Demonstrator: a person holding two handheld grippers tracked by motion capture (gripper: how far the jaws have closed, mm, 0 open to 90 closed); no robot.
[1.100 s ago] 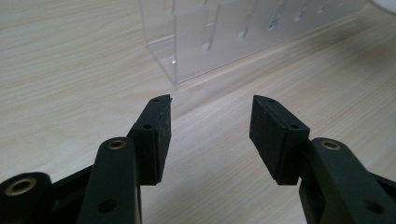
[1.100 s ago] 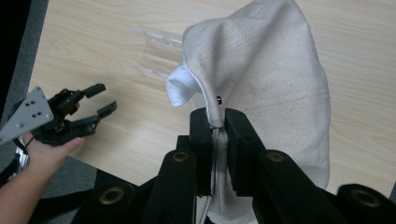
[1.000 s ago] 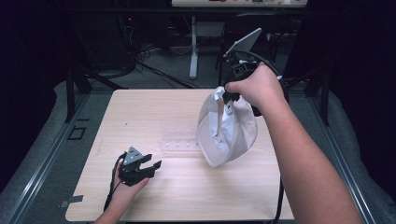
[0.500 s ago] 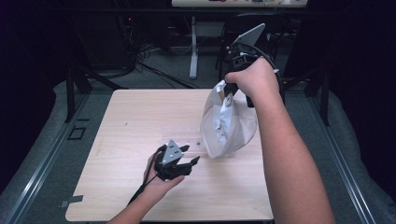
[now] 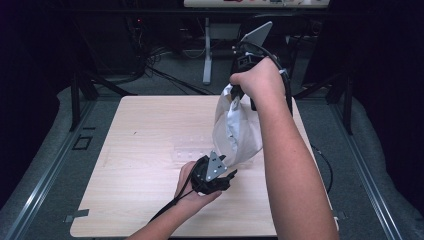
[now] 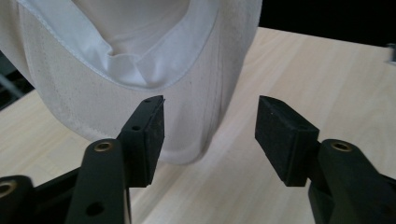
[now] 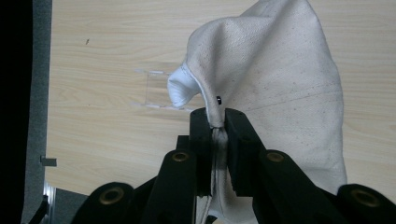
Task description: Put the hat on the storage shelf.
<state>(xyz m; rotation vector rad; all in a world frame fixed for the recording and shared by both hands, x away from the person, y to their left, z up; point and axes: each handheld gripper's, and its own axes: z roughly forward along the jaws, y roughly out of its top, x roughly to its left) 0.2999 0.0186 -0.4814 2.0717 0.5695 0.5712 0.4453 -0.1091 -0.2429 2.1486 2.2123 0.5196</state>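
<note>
A white cloth bag (image 5: 235,132) hangs above the wooden table (image 5: 145,140), lifted by its top edge. My right gripper (image 7: 217,122) is shut on the bag's (image 7: 275,79) hem, high over the table's far right (image 5: 239,82). My left gripper (image 5: 227,176) is open just below and in front of the bag's bottom. In the left gripper view the jaws stand wide apart (image 6: 210,133), with the bag's (image 6: 140,60) lower edge and open mouth right behind the left pad (image 6: 152,133). Nothing lies between them.
A clear flat plastic piece (image 5: 192,150) lies on the table near the bag's bottom, also visible in the right gripper view (image 7: 156,91). Dark floor, cables and a stand (image 5: 206,50) lie beyond the far edge. Grey rails run along both table sides.
My left gripper has moved from the near left of the table rightward to the bag's bottom. The right gripper has raised the bag slightly, and the bag hangs narrower.
</note>
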